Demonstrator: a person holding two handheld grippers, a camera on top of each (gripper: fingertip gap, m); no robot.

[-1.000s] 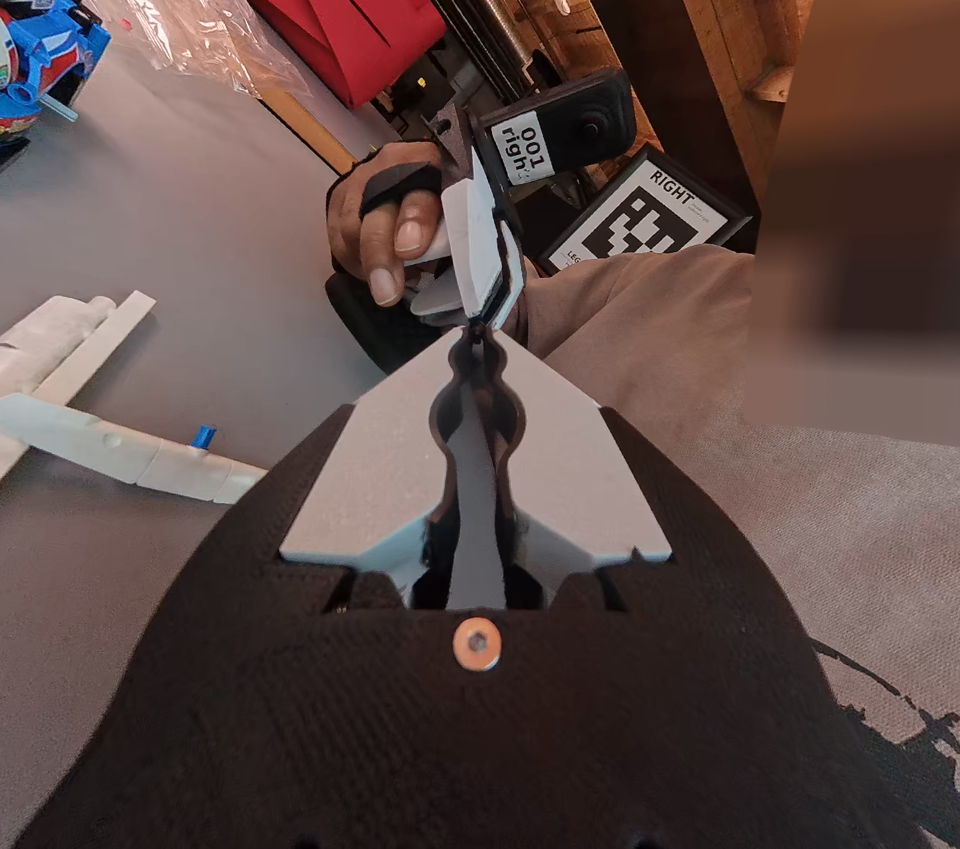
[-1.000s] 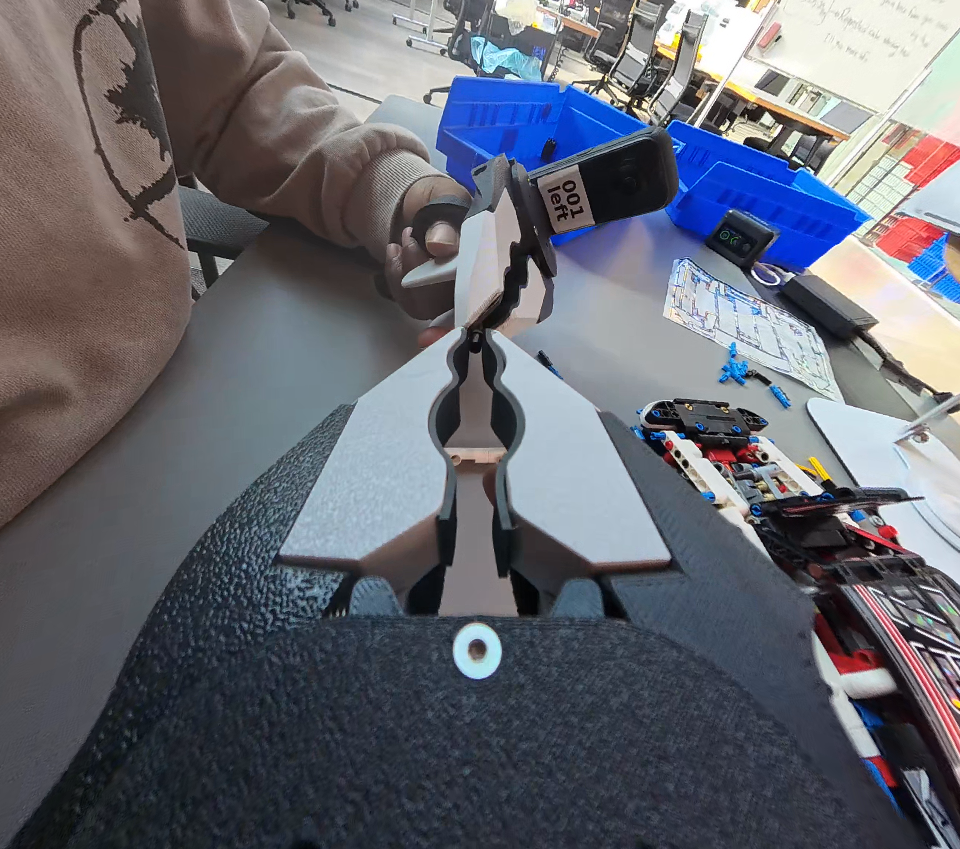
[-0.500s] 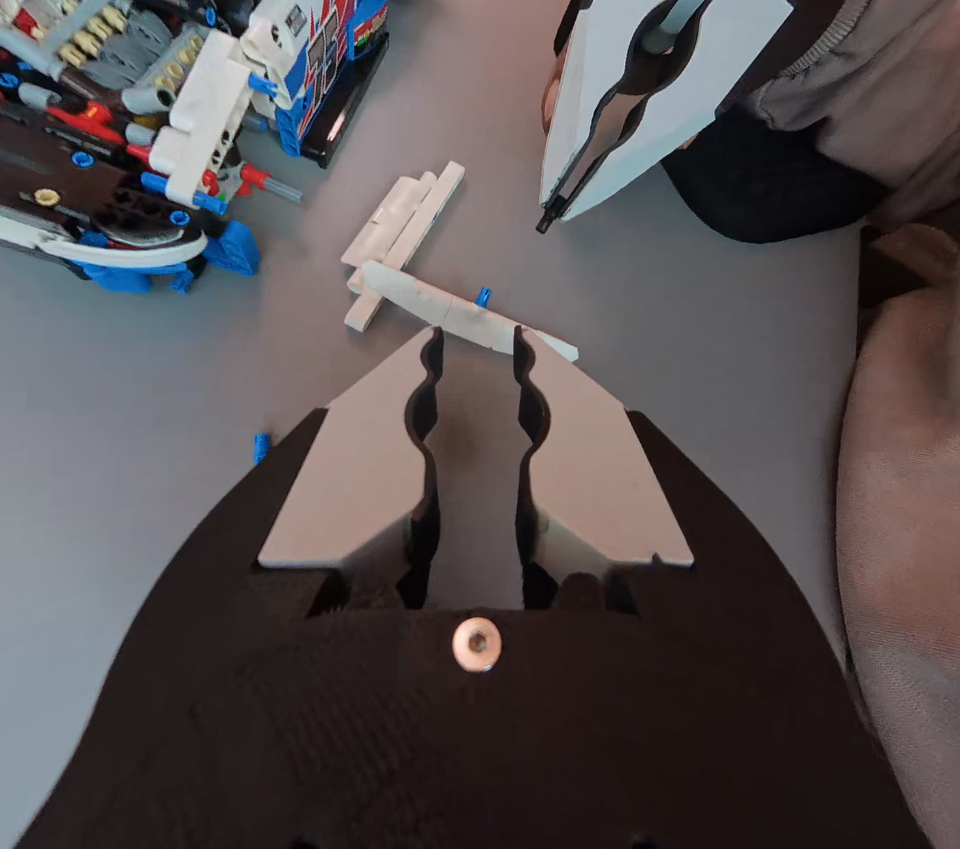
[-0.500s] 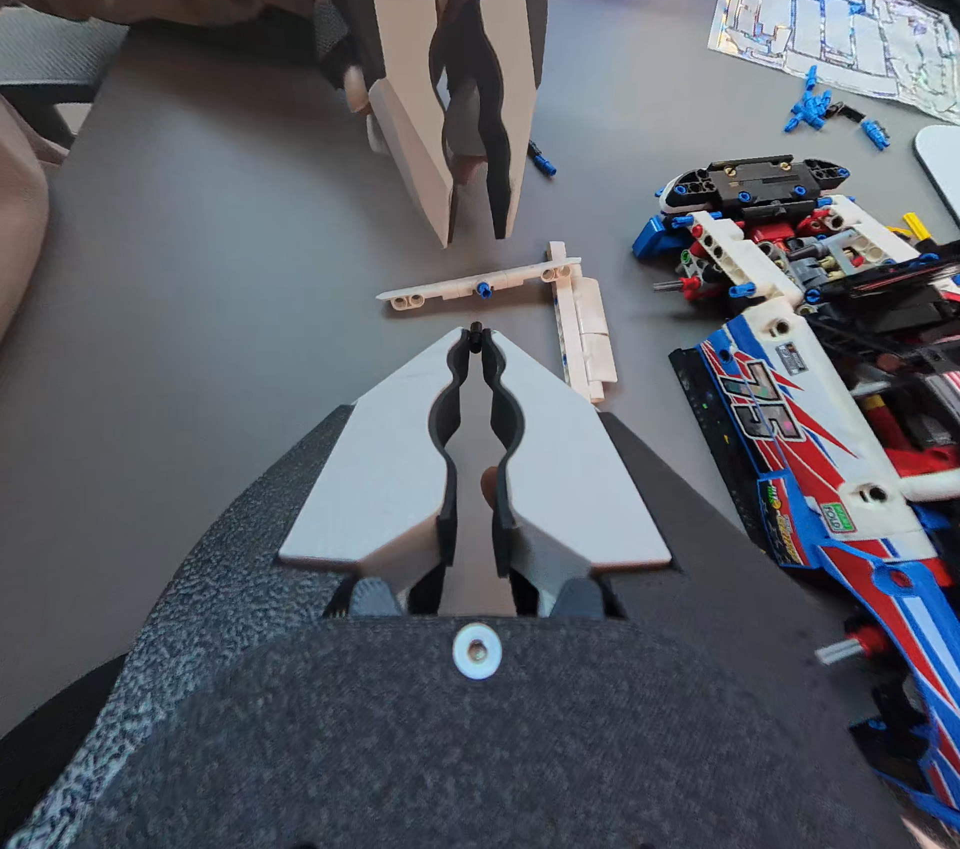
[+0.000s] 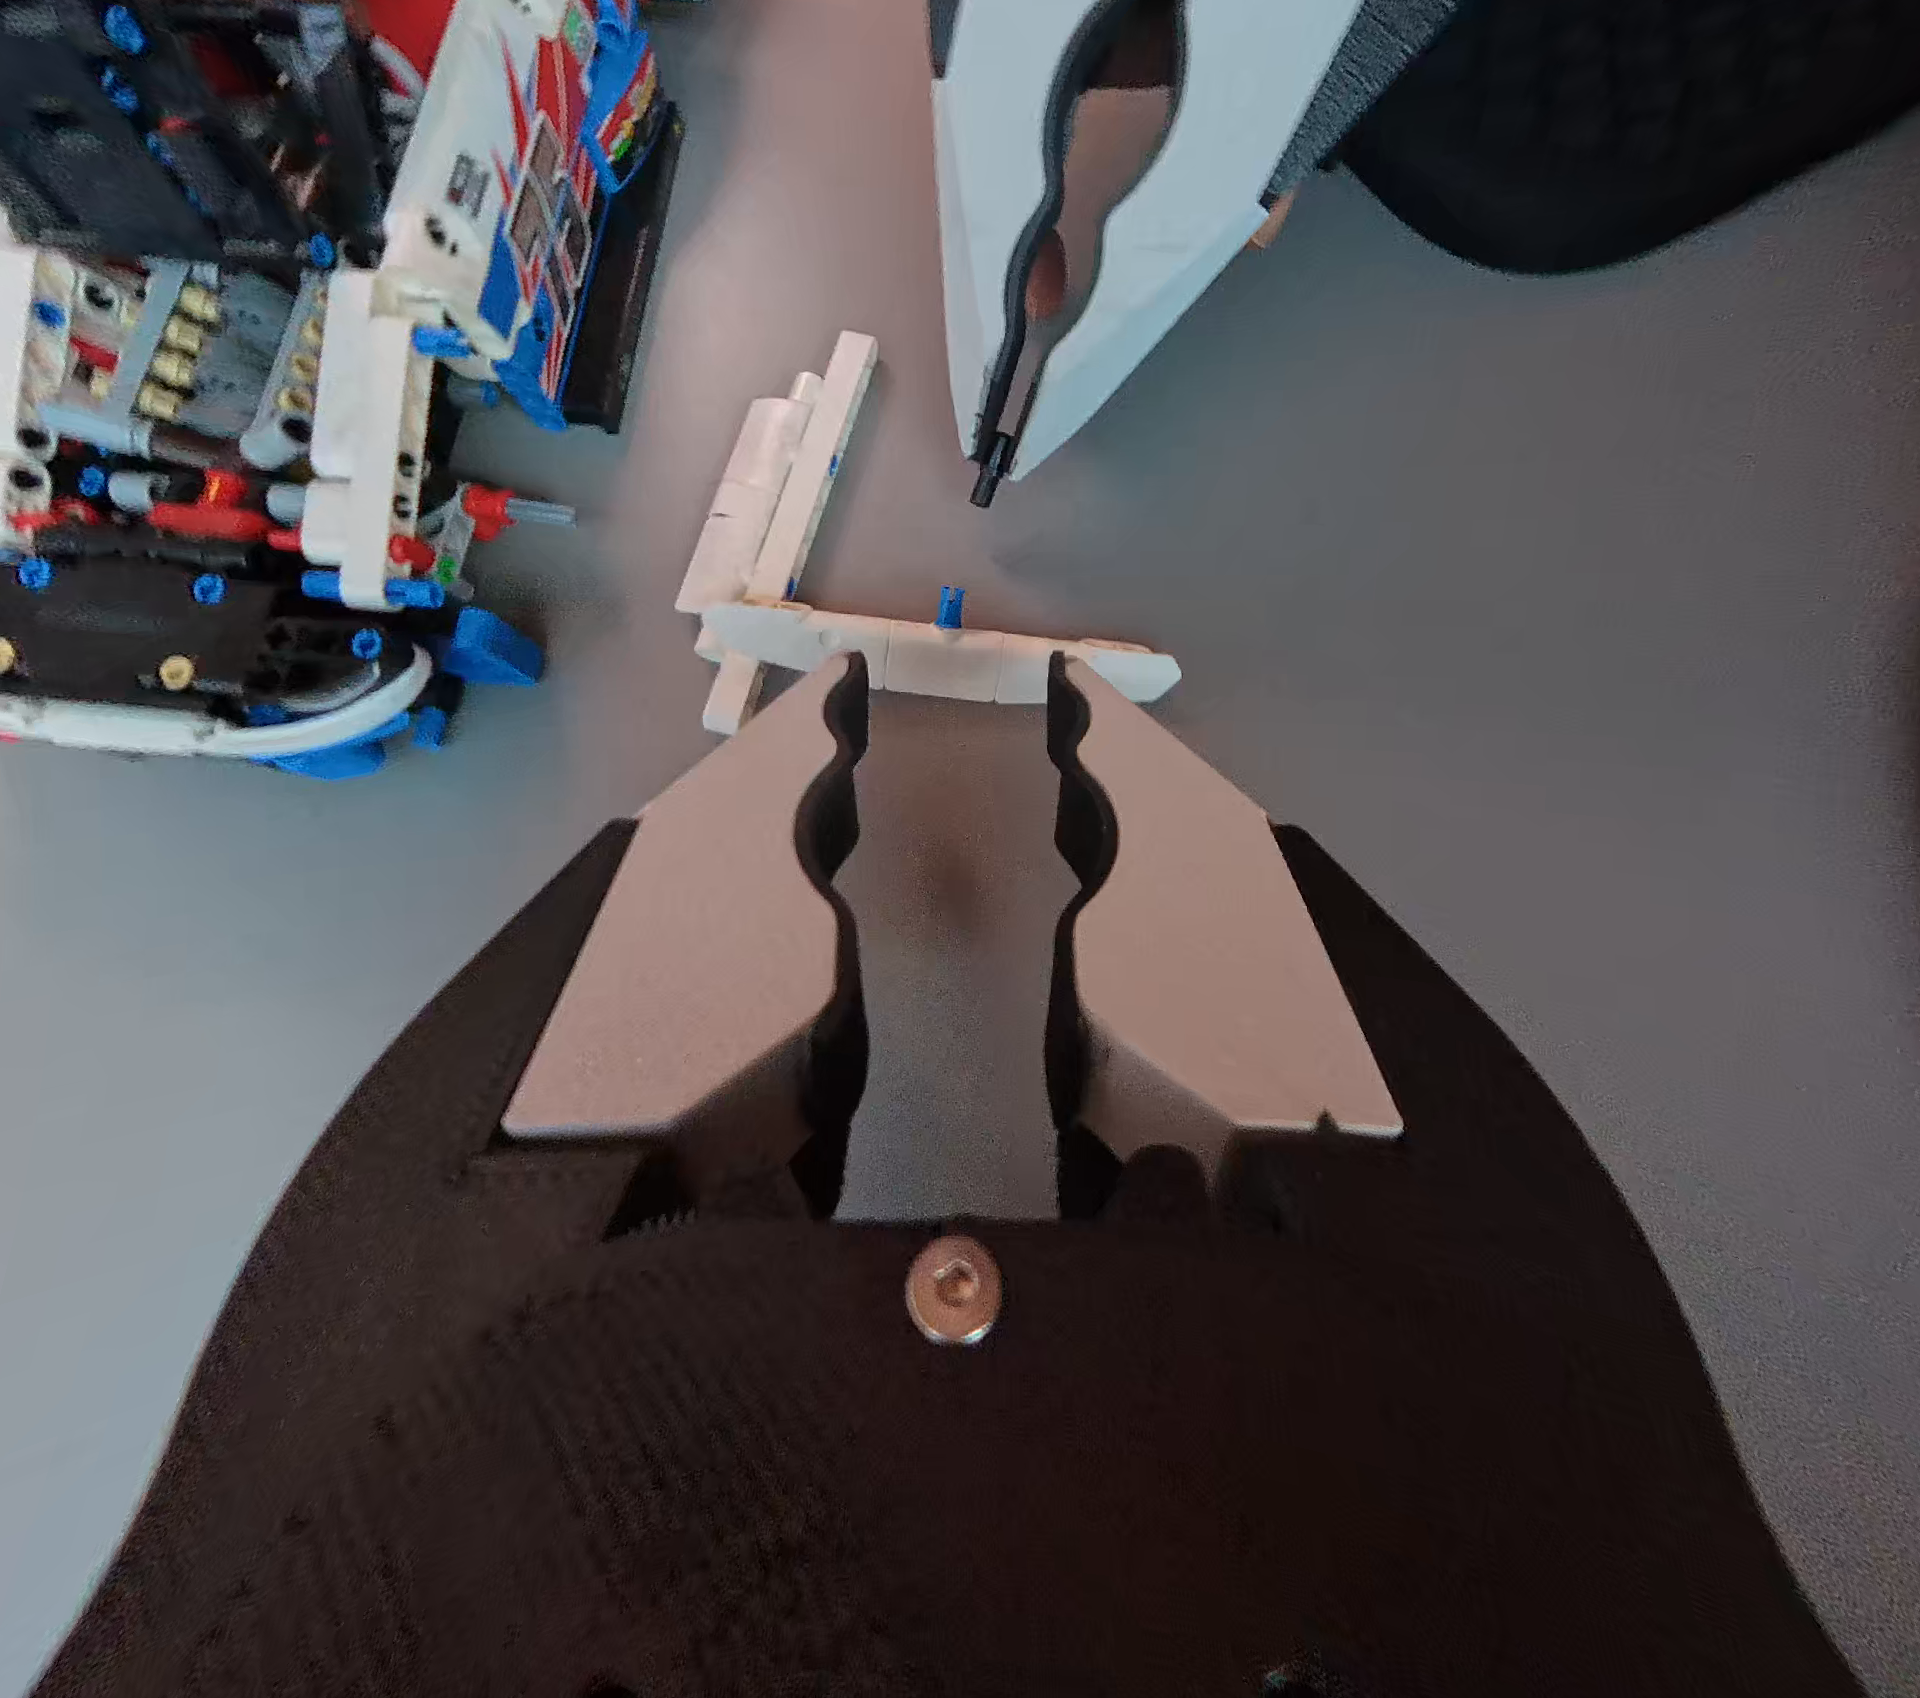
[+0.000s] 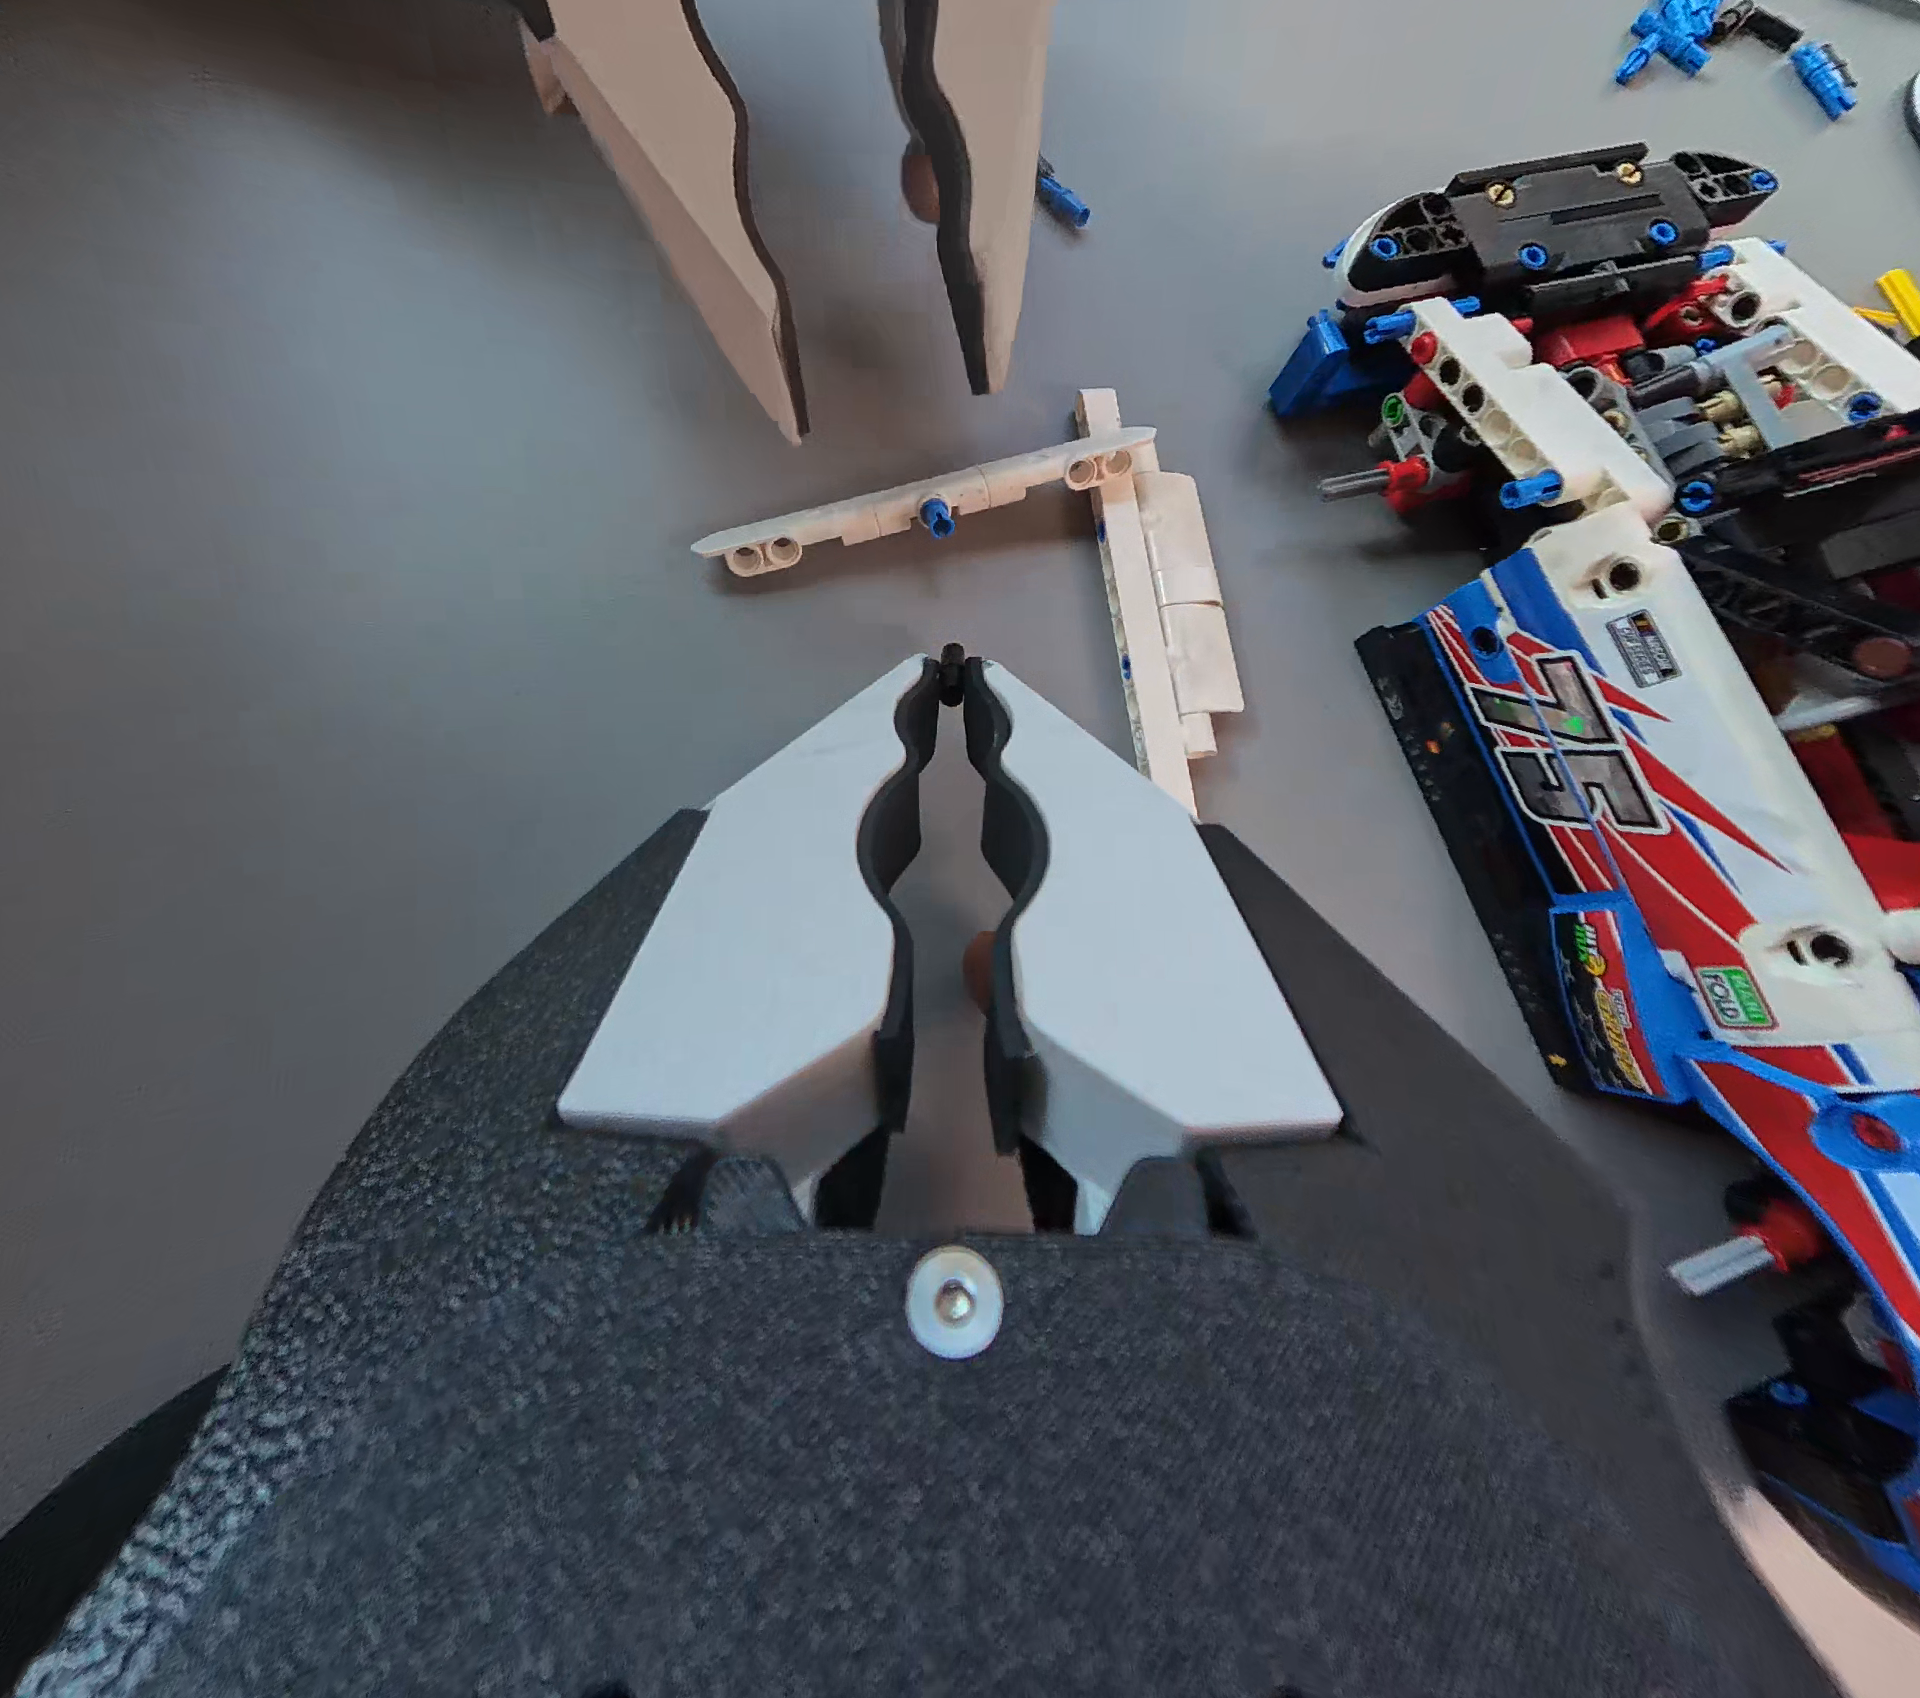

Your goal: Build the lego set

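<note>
White lego beam assembly (image 6: 940, 505) with a blue pin (image 6: 935, 516) lies flat on the grey tabletop (image 6: 364, 505), just ahead of both tips. Right hand-held gripper (image 6: 951, 672) is clamped on a small black pin (image 6: 951, 674). Left hand-held gripper (image 5: 954, 672) is spread wide, tips at the beam's near edge. Partly built race car (image 6: 1621, 713) sits right of the right hand-held gripper.

My fingers (image 5: 727, 900) are pale grey with black wavy pads, set in a black mount. The beam (image 6: 925, 497) before me is white with a blue pin (image 6: 935, 516). The car (image 6: 1621, 713) is white, blue and red with black parts. The table (image 6: 364, 505) is plain grey.
</note>
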